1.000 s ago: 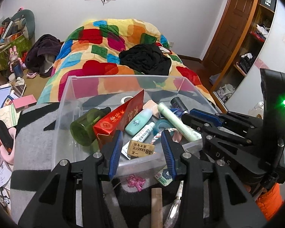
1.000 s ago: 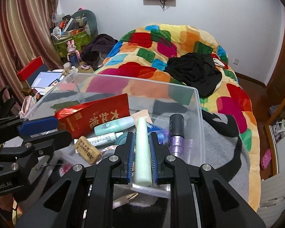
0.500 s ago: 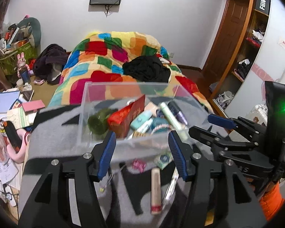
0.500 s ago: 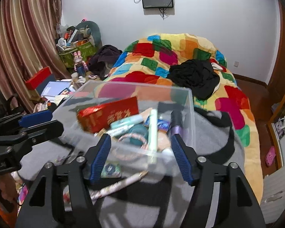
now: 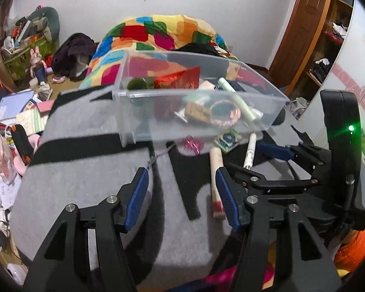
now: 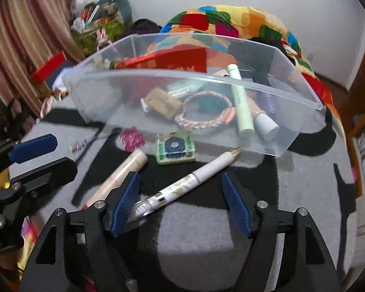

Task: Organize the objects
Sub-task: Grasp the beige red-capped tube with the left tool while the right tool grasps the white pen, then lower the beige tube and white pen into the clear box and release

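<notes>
Clear plastic rectangular bin (image 6: 104,102) on grey-and-black blanket (image 6: 304,194), holding pale green tube (image 6: 241,102), braided pink bracelet (image 6: 204,119), red carton (image 6: 182,58). White patterned pen (image 6: 194,177), cream tube (image 6: 119,175), green square packet (image 6: 175,148) lie loose just before it.

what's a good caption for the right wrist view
Right hand-held gripper opening over a pen beside a clear bin of toiletries.

left gripper (image 5: 182,194): angled down, jaws apart, nothing between | right gripper (image 6: 181,202): angled down beside it, jaws opening, gripping nothing
</notes>
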A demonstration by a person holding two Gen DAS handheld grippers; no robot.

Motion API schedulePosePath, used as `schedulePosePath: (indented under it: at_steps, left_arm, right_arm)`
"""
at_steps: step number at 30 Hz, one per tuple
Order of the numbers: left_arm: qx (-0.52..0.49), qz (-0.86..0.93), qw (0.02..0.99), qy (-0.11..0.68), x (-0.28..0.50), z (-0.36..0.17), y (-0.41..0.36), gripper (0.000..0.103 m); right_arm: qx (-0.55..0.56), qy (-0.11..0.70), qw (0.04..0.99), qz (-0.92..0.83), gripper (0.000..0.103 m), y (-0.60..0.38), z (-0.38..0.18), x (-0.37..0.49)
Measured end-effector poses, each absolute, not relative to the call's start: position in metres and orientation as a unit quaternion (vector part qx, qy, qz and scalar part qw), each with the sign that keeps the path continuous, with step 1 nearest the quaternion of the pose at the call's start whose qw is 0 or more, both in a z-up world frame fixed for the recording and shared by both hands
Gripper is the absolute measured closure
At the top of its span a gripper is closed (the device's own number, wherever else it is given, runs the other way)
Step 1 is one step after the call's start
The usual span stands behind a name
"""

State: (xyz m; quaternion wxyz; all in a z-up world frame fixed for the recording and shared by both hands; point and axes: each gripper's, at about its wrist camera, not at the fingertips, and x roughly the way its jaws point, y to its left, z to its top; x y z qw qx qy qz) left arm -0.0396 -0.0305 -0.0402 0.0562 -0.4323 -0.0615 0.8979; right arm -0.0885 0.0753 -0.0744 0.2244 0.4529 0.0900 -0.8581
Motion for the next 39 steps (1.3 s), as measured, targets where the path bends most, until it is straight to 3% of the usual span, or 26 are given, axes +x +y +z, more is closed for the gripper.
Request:
schedulePosePath:
  at_steps: [5,12,16,21,39]
  left_arm:
    - [-0.442,0.892,0.071,-0.057,-0.041,-0.049,-0.021,0.046]
    - [-0.449,0.888,0.087,-0.043,-0.049,-0.057,0.002,0.046]
    - [-0.454,0.887,0.083,-0.028,-0.055,-0.066,0.011,0.062]
    - [-0.443,0.893,0.081,-0.006,-0.05,-0.065,0.021,0.089]
    - [-0.386,0.917,0.094,-0.025,-0.041,-0.019,0.02,0.089]
  right_arm:
    - [0.452,0.095,0.231,-0.856,0.045,0.09,-0.074,-0.083]
    - [0.442,0.093,0.235,-0.861,0.072,0.115,-0.071,-0.067]
    - [0.439,0.085,0.23,-0.864,0.089,0.125,-0.069,-0.061]
    - [0.437,0.065,0.226,-0.868,0.091,0.136,-0.067,-0.057]
    - [0.381,0.035,0.244,-0.891,0.093,0.155,-0.019,-0.051]
